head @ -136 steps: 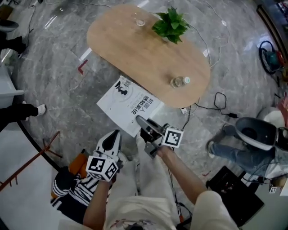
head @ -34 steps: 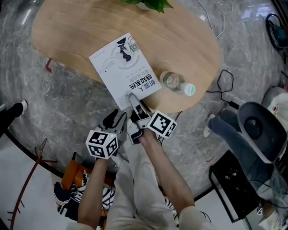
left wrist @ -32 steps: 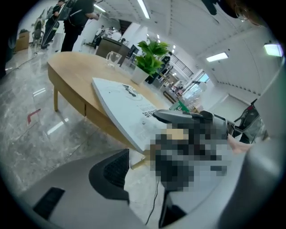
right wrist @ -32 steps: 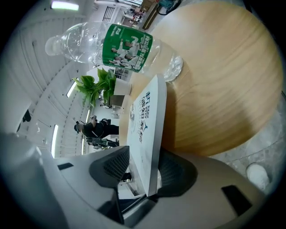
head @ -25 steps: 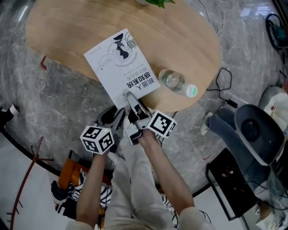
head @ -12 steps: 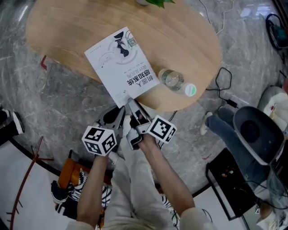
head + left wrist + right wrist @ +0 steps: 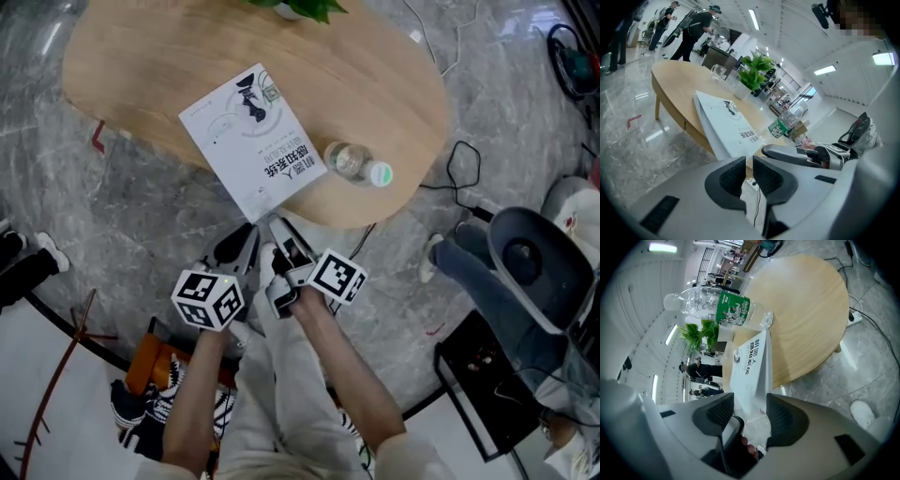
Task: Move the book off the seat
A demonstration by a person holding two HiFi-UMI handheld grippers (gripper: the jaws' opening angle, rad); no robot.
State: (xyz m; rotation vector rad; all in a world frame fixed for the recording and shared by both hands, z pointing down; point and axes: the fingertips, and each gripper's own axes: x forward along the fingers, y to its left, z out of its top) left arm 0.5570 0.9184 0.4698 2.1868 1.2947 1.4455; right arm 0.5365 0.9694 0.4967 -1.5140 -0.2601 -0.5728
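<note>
The white book point(image 7: 253, 141) lies flat on the oval wooden table point(image 7: 375, 84), its near corner jutting over the table's edge. My right gripper point(image 7: 286, 239) sits just short of that corner; its jaws have been opening and stand wide, pressing on nothing. In the right gripper view the book point(image 7: 752, 366) runs away from the right gripper point(image 7: 750, 413). My left gripper point(image 7: 246, 244) hovers beside it, lower left of the book point(image 7: 726, 124). The left gripper point(image 7: 746, 176) has closed to a narrow slit with nothing in it.
A plastic water bottle point(image 7: 354, 166) lies on the table beside the book, and a potted plant point(image 7: 295, 7) stands at the far edge. A grey chair point(image 7: 525, 272) and a black case point(image 7: 478, 384) are on the right. Cables point(image 7: 464, 192) trail over the marble floor.
The book, first held over the floor by the right gripper, now rests on the table. The right gripper has let go and backed off slightly. The left jaws have narrowed.
</note>
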